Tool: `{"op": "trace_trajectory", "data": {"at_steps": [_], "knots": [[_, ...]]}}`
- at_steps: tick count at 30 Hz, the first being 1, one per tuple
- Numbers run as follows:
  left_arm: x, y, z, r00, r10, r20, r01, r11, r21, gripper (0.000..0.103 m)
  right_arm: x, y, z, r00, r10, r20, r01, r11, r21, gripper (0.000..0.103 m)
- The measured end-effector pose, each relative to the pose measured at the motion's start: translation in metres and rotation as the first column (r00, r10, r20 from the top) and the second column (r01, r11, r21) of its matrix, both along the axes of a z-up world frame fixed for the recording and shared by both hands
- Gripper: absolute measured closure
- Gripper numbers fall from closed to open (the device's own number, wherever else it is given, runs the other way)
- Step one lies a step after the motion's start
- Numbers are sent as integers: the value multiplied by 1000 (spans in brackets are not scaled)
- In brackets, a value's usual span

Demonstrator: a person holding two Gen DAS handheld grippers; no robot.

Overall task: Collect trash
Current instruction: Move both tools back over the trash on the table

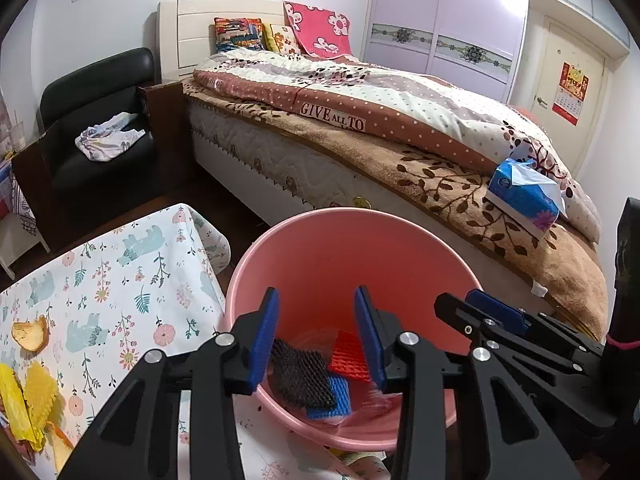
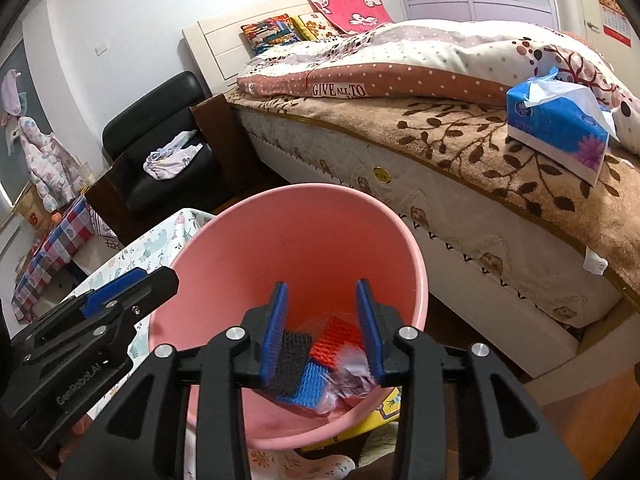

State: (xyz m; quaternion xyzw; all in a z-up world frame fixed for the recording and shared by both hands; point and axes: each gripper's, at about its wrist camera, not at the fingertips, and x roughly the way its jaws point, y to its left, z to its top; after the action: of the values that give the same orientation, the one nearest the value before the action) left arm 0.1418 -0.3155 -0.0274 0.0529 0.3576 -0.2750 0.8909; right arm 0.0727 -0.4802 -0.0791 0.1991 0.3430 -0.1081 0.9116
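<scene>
Pink bin (image 1: pixel 320 248), both hand-held grippers (image 1: pixel 316 336) (image 2: pixel 322 328) open, empty, above it

Both fisheye views show even, cool indoor light with soft shadows and a glare patch on the wardrobe door (image 1: pixel 508 4). Straight lines such as the bed (image 1: pixel 320 168) edge bow strongly, and black vignetting fills the corners. Focus is sharp except for motion blur on the crumpled wrapper (image 2: pixel 352 376) inside the pink bin (image 2: pixel 256 248).
</scene>
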Motion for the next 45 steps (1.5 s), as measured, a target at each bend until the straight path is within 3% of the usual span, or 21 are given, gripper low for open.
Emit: {"op": "trace_trajectory", "data": {"at_steps": [14, 27, 45], "knots": [[-9, 16, 13, 1000, 14, 7, -14, 999, -38, 60, -11, 14, 14, 1000, 21, 22, -21, 999, -30, 66], [-30, 60, 37, 998, 54, 32, -51, 995, -87, 60, -29, 56, 36, 992, 98, 74, -92, 993, -75, 66], [-61, 178, 46, 970, 236, 58, -230, 969, -87, 60, -31, 151, 39, 939, 331, 98, -324, 943, -75, 66]]}}
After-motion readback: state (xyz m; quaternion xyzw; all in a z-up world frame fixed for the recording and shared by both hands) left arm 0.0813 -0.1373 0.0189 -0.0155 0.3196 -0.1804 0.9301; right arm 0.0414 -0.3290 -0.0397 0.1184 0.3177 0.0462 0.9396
